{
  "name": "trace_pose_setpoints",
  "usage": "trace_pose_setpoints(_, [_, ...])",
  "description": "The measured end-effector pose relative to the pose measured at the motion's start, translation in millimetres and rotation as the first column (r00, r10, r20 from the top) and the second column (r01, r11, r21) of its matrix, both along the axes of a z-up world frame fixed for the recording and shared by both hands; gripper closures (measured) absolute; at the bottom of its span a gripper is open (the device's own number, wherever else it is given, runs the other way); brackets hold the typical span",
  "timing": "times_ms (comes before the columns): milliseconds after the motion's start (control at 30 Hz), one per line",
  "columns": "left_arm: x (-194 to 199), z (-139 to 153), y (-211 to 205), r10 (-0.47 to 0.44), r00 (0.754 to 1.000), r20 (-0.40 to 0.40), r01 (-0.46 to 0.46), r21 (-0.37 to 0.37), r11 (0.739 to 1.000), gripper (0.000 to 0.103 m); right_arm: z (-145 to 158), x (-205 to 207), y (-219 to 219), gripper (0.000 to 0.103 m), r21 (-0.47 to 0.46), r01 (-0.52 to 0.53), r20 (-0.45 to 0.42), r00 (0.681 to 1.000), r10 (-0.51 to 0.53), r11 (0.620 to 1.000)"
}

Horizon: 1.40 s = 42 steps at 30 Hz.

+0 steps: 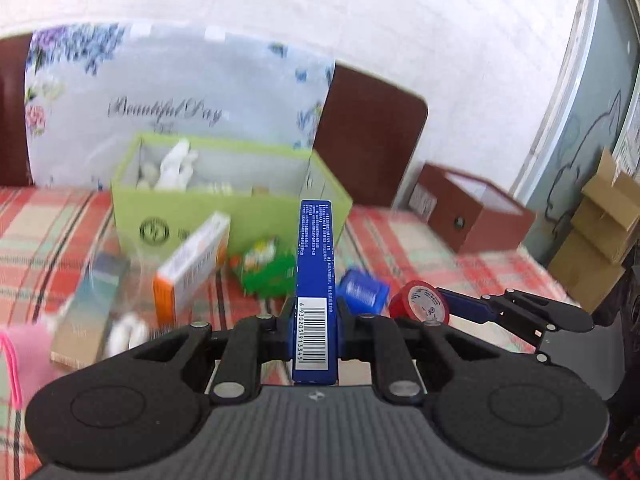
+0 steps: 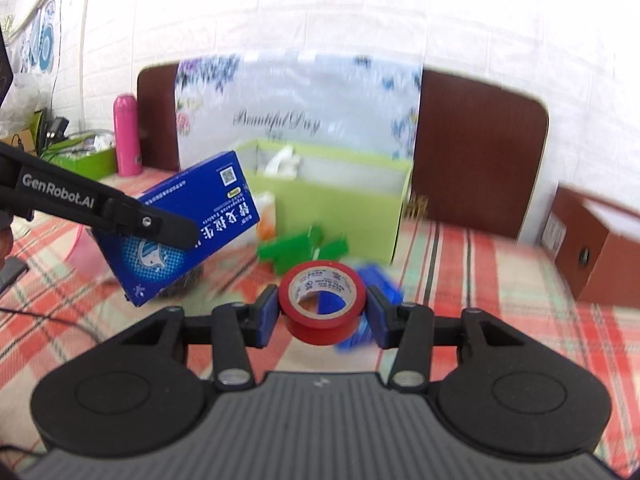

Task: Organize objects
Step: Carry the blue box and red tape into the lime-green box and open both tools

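My left gripper (image 1: 316,320) is shut on a flat blue box (image 1: 315,280), held on edge above the checked tablecloth; the same blue box (image 2: 188,216) shows in the right wrist view at the left. My right gripper (image 2: 322,312) is shut on a red tape roll (image 2: 322,300), which also shows in the left wrist view (image 1: 420,304). A green open box (image 1: 224,200) stands behind on the table, with white items inside. It also shows in the right wrist view (image 2: 332,200).
On the cloth in front of the green box lie an orange-white carton (image 1: 192,268), a green packet (image 1: 268,268), a small blue object (image 1: 362,290), a tan box (image 1: 88,312) and a pink item (image 1: 24,356). A brown box (image 1: 472,208) stands at the right. A pink bottle (image 2: 127,140) stands at the far left.
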<state>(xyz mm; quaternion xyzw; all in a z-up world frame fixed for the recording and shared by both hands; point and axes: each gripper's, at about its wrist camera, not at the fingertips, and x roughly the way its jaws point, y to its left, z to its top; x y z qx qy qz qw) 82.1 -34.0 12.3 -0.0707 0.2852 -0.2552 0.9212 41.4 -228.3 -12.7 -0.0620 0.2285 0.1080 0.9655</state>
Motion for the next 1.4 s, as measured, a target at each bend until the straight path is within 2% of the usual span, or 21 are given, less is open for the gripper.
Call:
trace_pose_setpoints(267, [31, 30, -4, 0.038, 0.998, 0.06, -0.034, -0.054, 0.998, 0.086, 28, 50, -5, 0.058, -0.001, 0.008, 0.085, 0.996, -0.007, 1.0])
trace_pose_setpoints(467, [69, 44, -13, 0.069, 0.995, 0.078, -0.063, -0.075, 0.995, 0.086, 35, 100, -5, 0.058, -0.009, 0.016, 0.097, 0.995, -0.015, 1.0])
trace_pose_setpoints(633, [108, 49, -17, 0.111, 0.992, 0.062, -0.104, -0.097, 0.99, 0.086, 32, 142, -10, 0.058, -0.036, 0.02, 0.084, 0.996, -0.017, 0.999])
trace_pose_setpoints(933, [180, 30, -26, 0.149, 0.989, -0.018, -0.15, -0.084, 0.985, 0.086, 10, 210, -30, 0.058, -0.08, 0.034, 0.025, 0.999, -0.032, 0.996])
trace_pose_setpoints(1067, [204, 16, -32, 0.146, 0.988, -0.059, -0.15, -0.09, 0.985, 0.086, -2, 228, -41, 0.057, -0.085, 0.035, -0.003, 0.999, -0.036, 0.996])
trace_pose_setpoints(1233, [223, -1, -36, 0.159, 0.985, -0.067, -0.164, -0.069, 0.984, 0.086, -17, 246, -44, 0.057, -0.104, 0.021, -0.023, 0.999, -0.023, 0.994])
trace_pose_setpoints(1267, [225, -3, -36, 0.165, 0.985, -0.058, -0.169, -0.071, 0.983, 0.077, -20, 248, -44, 0.056, -0.104, 0.01, -0.024, 1.0, -0.012, 0.995])
trace_pose_setpoints(1300, [226, -6, -35, 0.166, 0.984, -0.058, -0.17, -0.075, 0.982, 0.05, -22, 248, -45, 0.052, -0.1, 0.004, -0.016, 1.0, -0.005, 0.995])
trace_pose_setpoints(1367, [227, -8, -32, 0.189, 0.98, -0.064, -0.194, -0.086, 0.977, 0.019, -25, 246, -46, 0.04, -0.089, -0.012, 0.004, 1.0, 0.012, 0.996])
trace_pose_setpoints(1400, [225, -9, -30, 0.204, 0.978, -0.047, -0.207, -0.098, 0.973, 0.019, -27, 245, -45, 0.038, -0.086, -0.019, 0.017, 1.0, 0.02, 0.996])
